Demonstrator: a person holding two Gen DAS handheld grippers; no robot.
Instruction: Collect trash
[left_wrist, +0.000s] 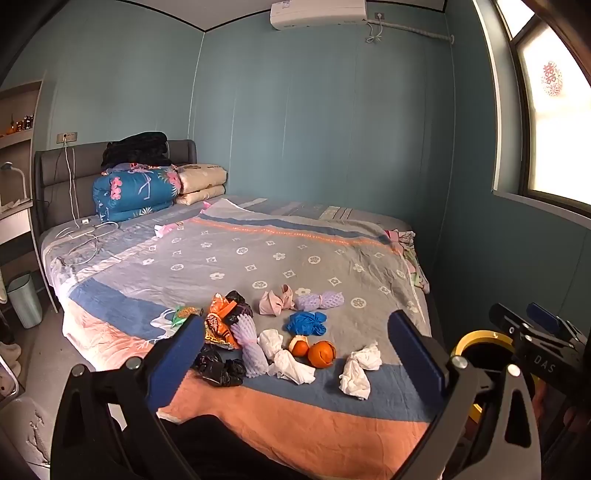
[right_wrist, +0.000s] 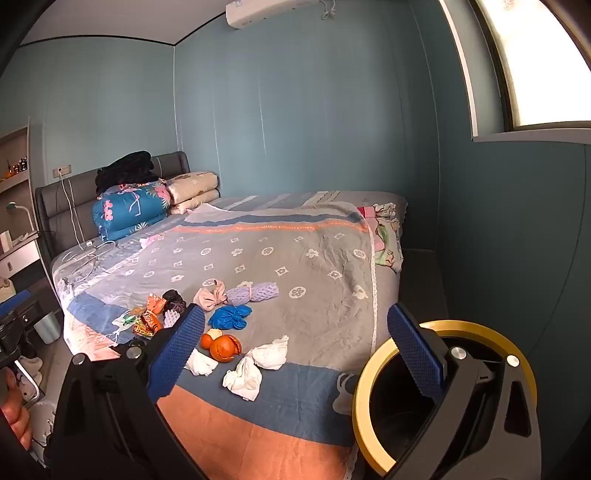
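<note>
Trash lies scattered on the bedspread (left_wrist: 280, 258) near the foot of the bed: white tissue wads (left_wrist: 360, 367) (right_wrist: 258, 363), orange peel (left_wrist: 322, 353) (right_wrist: 225, 347), a blue plastic bag (left_wrist: 306, 322) (right_wrist: 229, 316), purple foam fruit nets (left_wrist: 251, 345) (right_wrist: 255, 291), a pink wad (left_wrist: 275, 301), black bags (left_wrist: 221, 367) and an orange snack wrapper (left_wrist: 219, 321) (right_wrist: 151, 314). My left gripper (left_wrist: 295, 354) is open and empty above the bed's foot. My right gripper (right_wrist: 295, 350) is open and empty, next to a black bin with a yellow rim (right_wrist: 443, 395) (left_wrist: 480, 343).
Folded quilts (left_wrist: 136, 192) and a black garment are stacked by the headboard, with white cables (left_wrist: 85, 232) beside them. A pale waste bin (left_wrist: 24, 299) stands on the floor left of the bed. A window is on the right wall, shelves at the left.
</note>
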